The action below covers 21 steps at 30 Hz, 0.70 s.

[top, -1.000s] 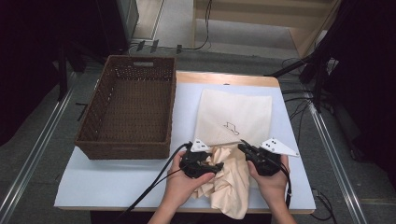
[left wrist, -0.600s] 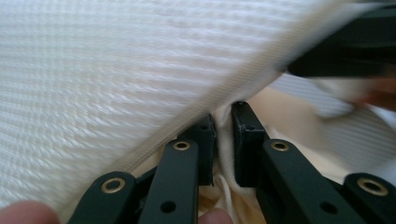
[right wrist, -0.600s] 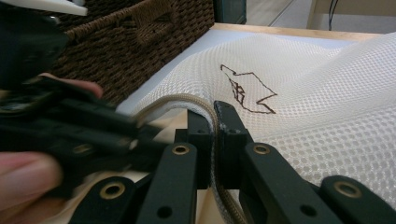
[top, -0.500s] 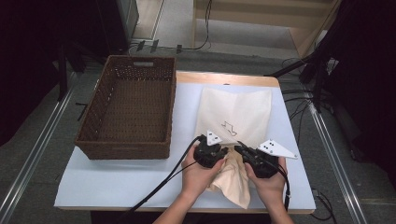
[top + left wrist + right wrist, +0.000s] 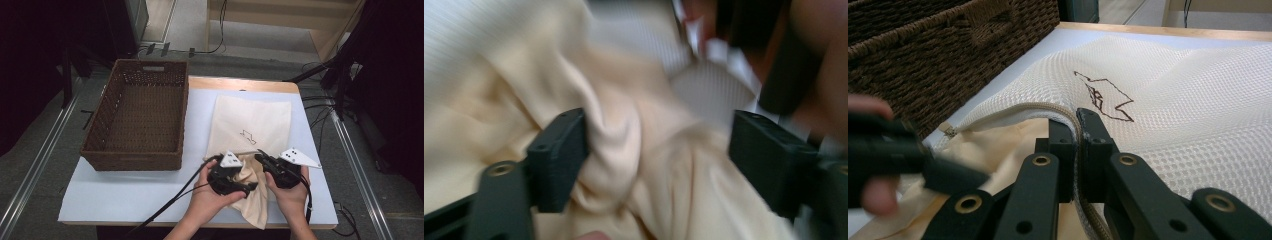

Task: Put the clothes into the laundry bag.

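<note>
Since the earlier frames the left gripper (image 5: 239, 184) has shifted back leftward off the bag mouth, and its jaws have just been opening; they now stand wide around a fold of the cream cloth (image 5: 624, 150), not pressing it. The cloth lies half inside the mesh laundry bag (image 5: 252, 117), spilling over the table's (image 5: 130, 200) near edge. The right gripper (image 5: 1075, 125) is clamped on the bag's zipper rim (image 5: 1048, 107). With the cloth loose, it could slide back out and off the table.

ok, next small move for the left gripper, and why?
Probably close the left gripper on the bunched cream cloth and push it into the mesh bag. Its jaws have just opened and stand astride a fold, not pressing it, while the right gripper pinches the bag's zipper edge, holding the mouth open.
</note>
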Tool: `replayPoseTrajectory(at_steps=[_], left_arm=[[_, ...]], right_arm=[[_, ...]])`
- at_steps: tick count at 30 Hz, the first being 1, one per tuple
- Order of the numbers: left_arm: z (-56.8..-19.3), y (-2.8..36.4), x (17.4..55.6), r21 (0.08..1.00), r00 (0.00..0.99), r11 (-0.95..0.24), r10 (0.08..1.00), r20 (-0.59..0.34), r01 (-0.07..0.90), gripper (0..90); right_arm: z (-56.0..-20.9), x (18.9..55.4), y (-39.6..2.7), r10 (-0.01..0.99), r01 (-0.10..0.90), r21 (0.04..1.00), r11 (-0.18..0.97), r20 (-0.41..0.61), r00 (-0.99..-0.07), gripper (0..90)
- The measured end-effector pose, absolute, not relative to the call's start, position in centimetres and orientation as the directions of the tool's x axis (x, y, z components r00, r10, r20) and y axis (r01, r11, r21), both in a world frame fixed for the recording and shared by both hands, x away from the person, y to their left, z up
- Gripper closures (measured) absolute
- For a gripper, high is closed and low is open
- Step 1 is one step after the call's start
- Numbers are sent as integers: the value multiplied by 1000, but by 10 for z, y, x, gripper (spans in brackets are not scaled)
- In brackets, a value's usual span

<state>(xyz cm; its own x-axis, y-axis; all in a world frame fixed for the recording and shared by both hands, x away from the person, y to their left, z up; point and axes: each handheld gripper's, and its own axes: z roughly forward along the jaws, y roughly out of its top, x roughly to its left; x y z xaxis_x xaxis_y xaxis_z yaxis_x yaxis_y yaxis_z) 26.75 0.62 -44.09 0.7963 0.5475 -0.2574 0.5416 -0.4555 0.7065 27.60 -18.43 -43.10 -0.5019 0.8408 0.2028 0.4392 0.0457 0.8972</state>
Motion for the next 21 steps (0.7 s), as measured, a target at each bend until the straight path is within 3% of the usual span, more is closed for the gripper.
replayPoseTrajectory(at_steps=[1, 3, 4, 6, 7, 9, 16, 19, 21], left_arm=[[-448, 2, 266, 682, 800, -497, 555, -226, 537, 183], [-457, -2, 265, 680, 804, -519, 567, -180, 518, 217], [-457, -2, 264, 689, 800, -517, 579, -155, 508, 318], [-453, 0, 267, 693, 799, -498, 571, -190, 521, 594], [-451, 1, 269, 700, 796, -487, 572, -198, 523, 678], [-447, 3, 272, 720, 780, -443, 588, -217, 534, 755], [-429, 12, 287, 853, 657, -209, 730, -189, 479, 776], [-443, 5, 301, 823, 624, -248, 765, -158, 512, 753], [-457, 0, 314, 775, 624, -290, 764, -166, 562, 672]], right_arm=[[-431, 276, -183, 840, 440, 897, 46, 203, -502, 869], [-431, 276, -182, 840, 441, 896, 53, 199, -505, 869], [-431, 276, -182, 839, 439, 897, 56, 196, -507, 868], [-432, 275, -182, 840, 438, 897, 59, 193, -508, 869], [-432, 275, -182, 839, 440, 896, 57, 196, -507, 868], [-432, 275, -182, 839, 440, 897, 56, 197, -508, 869], [-423, 268, -181, 835, 412, 910, 51, 188, -517, 869], [-422, 268, -180, 834, 413, 909, 49, 190, -518, 869], [-424, 269, -179, 835, 420, 906, 57, 188, -518, 869]])
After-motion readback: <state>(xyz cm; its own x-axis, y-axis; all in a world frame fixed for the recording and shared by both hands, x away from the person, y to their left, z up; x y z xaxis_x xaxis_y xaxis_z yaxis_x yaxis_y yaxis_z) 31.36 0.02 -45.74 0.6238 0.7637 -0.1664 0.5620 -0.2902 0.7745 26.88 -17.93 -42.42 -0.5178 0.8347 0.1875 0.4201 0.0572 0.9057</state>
